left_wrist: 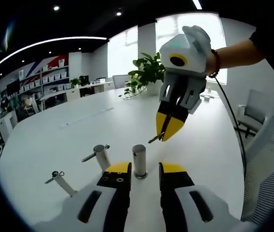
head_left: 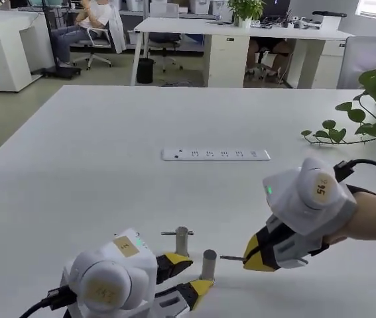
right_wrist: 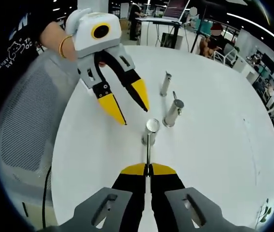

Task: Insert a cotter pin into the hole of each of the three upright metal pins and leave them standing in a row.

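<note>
Three upright metal pins stand in a row on the white table [head_left: 108, 165]. The nearest pin [left_wrist: 139, 159] [head_left: 209, 264] [right_wrist: 151, 127] has no cotter pin in it. The middle pin [left_wrist: 101, 155] [head_left: 182, 240] [right_wrist: 174, 112] and the far pin [left_wrist: 62, 181] [right_wrist: 165, 83] each carry one. My left gripper [left_wrist: 145, 170] [head_left: 189, 273] [right_wrist: 133, 111] is open, its yellow tips on either side of the bare pin's base without touching it. My right gripper [right_wrist: 148, 169] [head_left: 252, 255] [left_wrist: 168, 133] is shut on a cotter pin [right_wrist: 147, 145] [head_left: 231, 258] [left_wrist: 156, 139], whose tip points at the bare pin's top, just short of it.
A white power strip [head_left: 215, 154] lies mid-table, beyond the pins. A trailing green plant [head_left: 367, 112] sits at the table's right edge. Cables run from both grippers. Desks, chairs and seated people are in the room behind.
</note>
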A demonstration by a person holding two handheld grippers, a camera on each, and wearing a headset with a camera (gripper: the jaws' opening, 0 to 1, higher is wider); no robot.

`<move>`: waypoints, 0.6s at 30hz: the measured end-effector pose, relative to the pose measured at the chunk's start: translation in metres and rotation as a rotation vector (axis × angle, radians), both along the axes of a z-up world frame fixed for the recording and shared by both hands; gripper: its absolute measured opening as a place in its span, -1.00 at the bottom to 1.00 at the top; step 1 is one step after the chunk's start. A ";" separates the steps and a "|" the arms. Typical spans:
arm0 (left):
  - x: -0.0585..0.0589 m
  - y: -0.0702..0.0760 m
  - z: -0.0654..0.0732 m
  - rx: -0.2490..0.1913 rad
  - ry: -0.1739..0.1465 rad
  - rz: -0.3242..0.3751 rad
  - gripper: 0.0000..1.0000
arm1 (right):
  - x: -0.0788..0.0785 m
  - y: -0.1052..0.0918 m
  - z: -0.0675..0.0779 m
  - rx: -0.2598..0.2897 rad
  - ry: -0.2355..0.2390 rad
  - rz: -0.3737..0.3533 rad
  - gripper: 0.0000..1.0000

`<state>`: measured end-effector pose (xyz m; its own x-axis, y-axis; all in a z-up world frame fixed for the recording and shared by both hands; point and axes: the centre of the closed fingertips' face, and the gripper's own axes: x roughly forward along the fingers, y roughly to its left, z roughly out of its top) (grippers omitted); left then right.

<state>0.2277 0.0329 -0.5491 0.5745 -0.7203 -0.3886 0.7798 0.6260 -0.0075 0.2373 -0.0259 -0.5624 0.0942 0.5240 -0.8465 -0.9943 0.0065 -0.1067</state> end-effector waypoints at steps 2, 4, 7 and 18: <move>0.003 0.000 -0.003 0.007 0.009 0.010 -0.62 | 0.002 -0.001 -0.002 -0.007 -0.004 0.003 -1.00; 0.005 -0.001 -0.005 0.011 0.015 0.017 -0.65 | 0.003 -0.001 -0.003 -0.008 -0.003 0.006 -1.00; 0.007 -0.002 -0.009 0.017 0.025 0.021 -0.65 | 0.005 -0.001 -0.005 -0.005 0.002 0.010 -1.00; 0.013 -0.007 -0.017 0.025 0.039 0.024 -0.58 | 0.011 0.001 -0.008 -0.008 0.004 0.031 -1.00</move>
<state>0.2408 0.0255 -0.5664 0.5754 -0.6966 -0.4286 0.7642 0.6446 -0.0218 0.2480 -0.0247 -0.5704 0.0750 0.5194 -0.8512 -0.9944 -0.0249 -0.1028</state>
